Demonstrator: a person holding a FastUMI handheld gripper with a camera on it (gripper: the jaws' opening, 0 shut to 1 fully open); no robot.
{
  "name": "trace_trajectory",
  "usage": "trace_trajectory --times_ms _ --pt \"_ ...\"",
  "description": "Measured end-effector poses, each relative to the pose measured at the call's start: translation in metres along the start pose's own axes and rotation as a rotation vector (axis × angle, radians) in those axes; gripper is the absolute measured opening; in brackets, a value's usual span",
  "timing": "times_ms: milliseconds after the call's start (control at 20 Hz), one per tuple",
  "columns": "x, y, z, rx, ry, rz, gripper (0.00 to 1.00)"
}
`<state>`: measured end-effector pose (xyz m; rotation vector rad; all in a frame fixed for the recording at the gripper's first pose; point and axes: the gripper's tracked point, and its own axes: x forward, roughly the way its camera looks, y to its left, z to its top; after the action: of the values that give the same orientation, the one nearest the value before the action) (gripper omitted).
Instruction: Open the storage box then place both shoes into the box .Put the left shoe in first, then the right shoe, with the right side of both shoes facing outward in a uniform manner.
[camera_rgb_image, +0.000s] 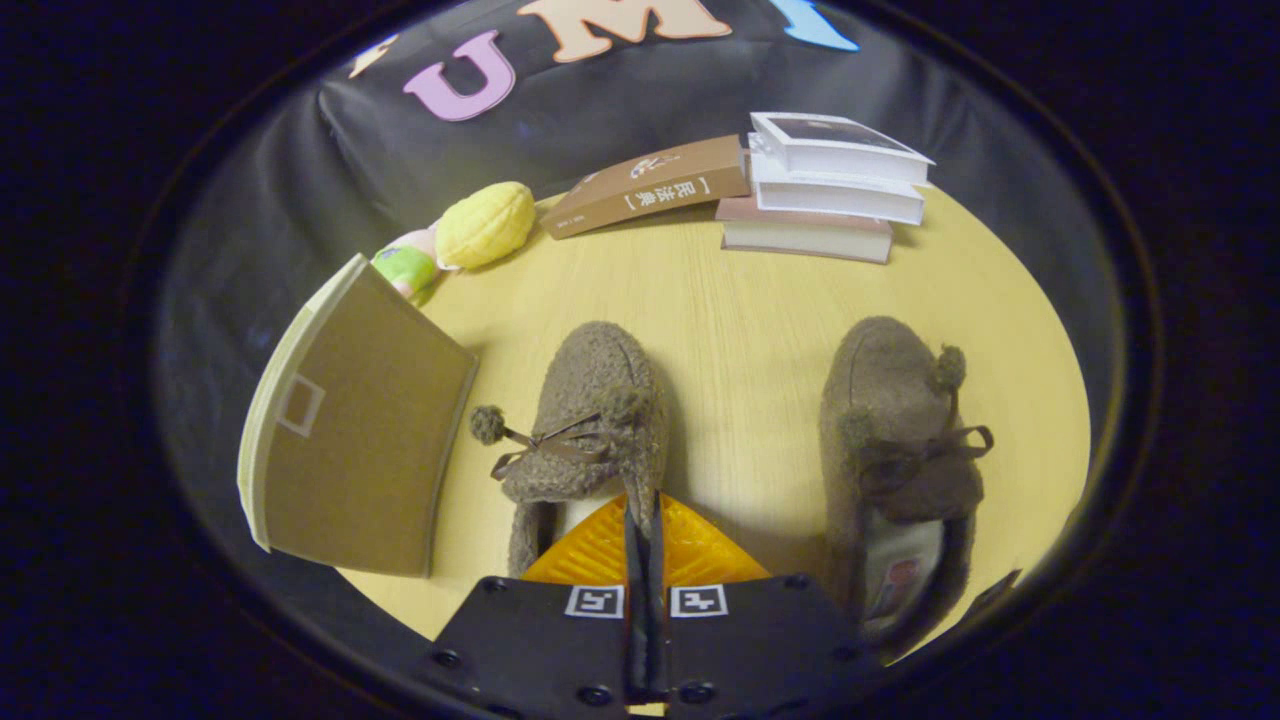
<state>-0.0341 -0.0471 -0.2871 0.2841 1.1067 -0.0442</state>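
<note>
Two brown fuzzy shoes with bows and pom-poms lie on the yellow wooden table (740, 300), toes pointing away from me. The shoe on the left (590, 420) sits just ahead of my gripper (642, 510), and its heel end is hidden behind the fingers. The shoe on the right (900, 440) lies a shoe's width to the side. My gripper is shut, its fingers pressed together with nothing seen between them. The storage box (360, 450), with a brown face, pale sides and a small square window, stands left of the shoes and looks closed.
At the back of the table a stack of books (830, 190) rests with a brown book (650, 185) leaning against it. A yellow plush toy (485, 225) and a green and pink one (405, 265) lie behind the box. Bare table separates the shoes.
</note>
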Motion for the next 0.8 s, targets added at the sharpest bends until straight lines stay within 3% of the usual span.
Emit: trace_trajectory --times_ms 450,800 --pt "-0.053 0.039 0.020 0.214 -0.051 0.045 0.03" --pt "-0.092 0.101 0.050 0.238 -0.159 0.066 0.03"
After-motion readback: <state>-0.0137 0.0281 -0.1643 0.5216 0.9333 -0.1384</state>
